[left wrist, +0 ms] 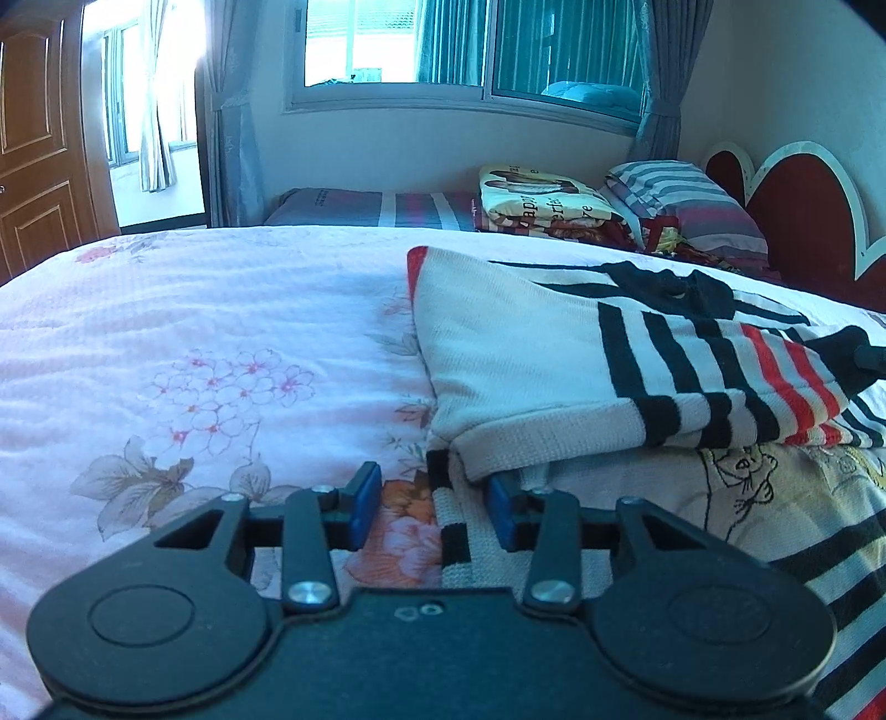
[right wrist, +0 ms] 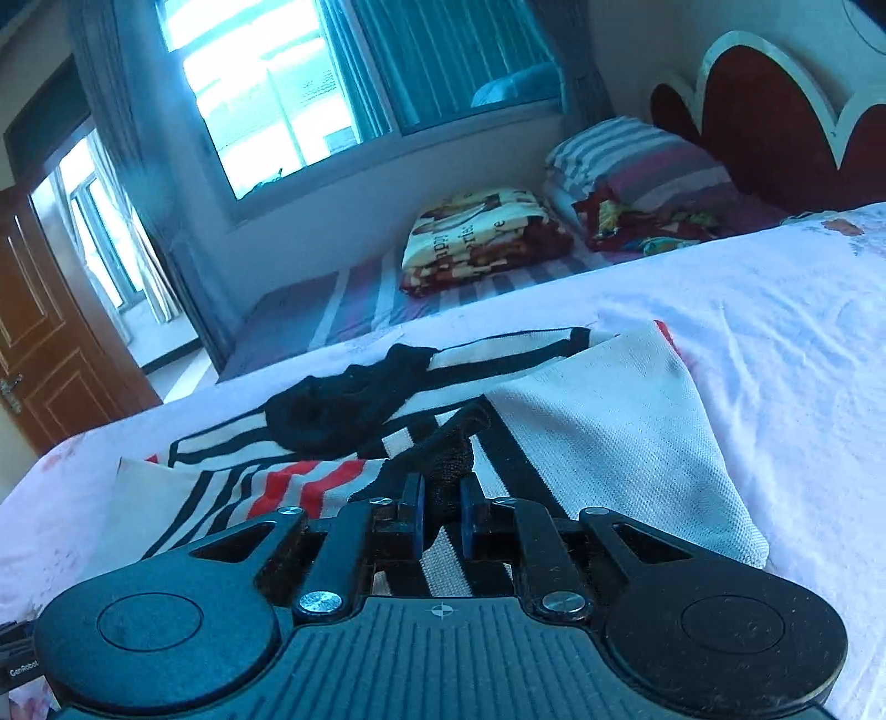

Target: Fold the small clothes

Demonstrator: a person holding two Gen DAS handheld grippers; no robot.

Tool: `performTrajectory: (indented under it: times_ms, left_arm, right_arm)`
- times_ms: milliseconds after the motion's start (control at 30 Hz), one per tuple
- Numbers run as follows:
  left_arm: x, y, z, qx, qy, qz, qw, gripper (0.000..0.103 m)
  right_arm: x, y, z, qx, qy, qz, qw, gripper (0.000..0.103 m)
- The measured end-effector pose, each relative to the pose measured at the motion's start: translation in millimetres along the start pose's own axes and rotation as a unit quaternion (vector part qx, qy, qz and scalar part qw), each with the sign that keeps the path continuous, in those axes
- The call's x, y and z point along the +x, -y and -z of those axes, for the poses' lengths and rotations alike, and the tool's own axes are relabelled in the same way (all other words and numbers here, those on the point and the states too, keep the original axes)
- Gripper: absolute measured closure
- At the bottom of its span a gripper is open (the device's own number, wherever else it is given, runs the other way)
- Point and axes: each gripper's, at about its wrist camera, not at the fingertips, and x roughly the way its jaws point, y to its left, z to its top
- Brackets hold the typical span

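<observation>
The striped sweater (left wrist: 637,360) lies on the pink floral bedspread (left wrist: 194,343) toward the side of the bed nearest my grippers, already partly doubled over itself, with a cream sleeve laid across the body. It is a knit in cream, black and red, so I judge it soft, light and floppy: it will sag wherever I do not support it, and it should not slip much between rubber pads. The ribbed cuff (left wrist: 554,437) and the ribbed hem are the thickest, firmest parts, so those edges look like the best places to pinch; a fold of the thin body would bunch.

My left gripper (left wrist: 437,512) sits low at the sweater's near edge, its blue pads (left wrist: 365,509) standing partly apart with the striped hem and bare bedspread between them; I see no pad pressing on cloth, so it holds nothing. My right gripper (right wrist: 440,509) has its pads drawn narrow on a dark fold (right wrist: 448,465) of the knit, which rises pinched between them.

Counting: 1 sweater to fold, 2 grippers, 2 pads on each. Farther out I count 1 folded printed blanket (left wrist: 542,205), at least 1 striped pillow (left wrist: 681,199) by the red headboard (left wrist: 797,221), 1 window (left wrist: 443,50) in the far wall and 1 brown door (left wrist: 39,138). Whether a 2nd garment lies under the sweater I cannot tell.
</observation>
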Motion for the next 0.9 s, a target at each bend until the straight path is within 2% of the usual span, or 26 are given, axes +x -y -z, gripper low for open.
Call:
performTrajectory:
  times_ms: [200,267,367,433,500,567,600,633,667,767,900]
  left_arm:
    - [-5,-2,-4,0.007,-0.009,0.008,0.9999,0.065]
    - [-21,-5,-4,-0.001,0.009,0.016,0.9998,0.065]
    - [-47,-10,-10,-0.03,0.063,0.036,0.9969,0.065]
    - [-47,-3,-19,-0.032,0.078,0.046,0.9954,0.064]
    - [-30,8,-26,-0.022,0.057,0.064,0.9961,0.062]
    - [1,20,-24,-0.002,0.006,0.076,0.9971,0.06]
    - [12,26,-21,0.012,-0.008,0.069,0.9975,0.061]
    - [10,33,-20,0.034,0.001,0.058,0.9978,0.06]
    - [8,36,-25,0.042,-0.005,0.056,0.9975,0.06]
    - [-1,29,-39,0.018,0.032,0.084,0.9958,0.058]
    - [21,31,-69,0.037,0.04,0.07,0.996,0.058]
  right_arm:
    - [7,1,1,-0.031,-0.01,-0.002,0.999,0.091]
    - [9,3,1,-0.033,-0.012,-0.003,0.999,0.091]
    - [9,3,0,-0.036,-0.011,-0.005,0.999,0.091]
    - [12,3,1,-0.038,-0.014,-0.003,0.999,0.091]
    - [18,4,4,-0.039,-0.024,0.007,0.999,0.091]
    - [26,6,7,-0.044,-0.044,0.046,0.997,0.089]
    - [26,7,8,-0.041,-0.043,0.073,0.996,0.088]
    - [21,10,6,-0.029,-0.034,0.081,0.996,0.088]
    - [15,11,4,-0.019,-0.023,0.08,0.996,0.088]
    - [2,11,-3,-0.023,0.012,0.05,0.998,0.088]
    - [17,4,-13,-0.025,0.005,0.017,1.0,0.088]
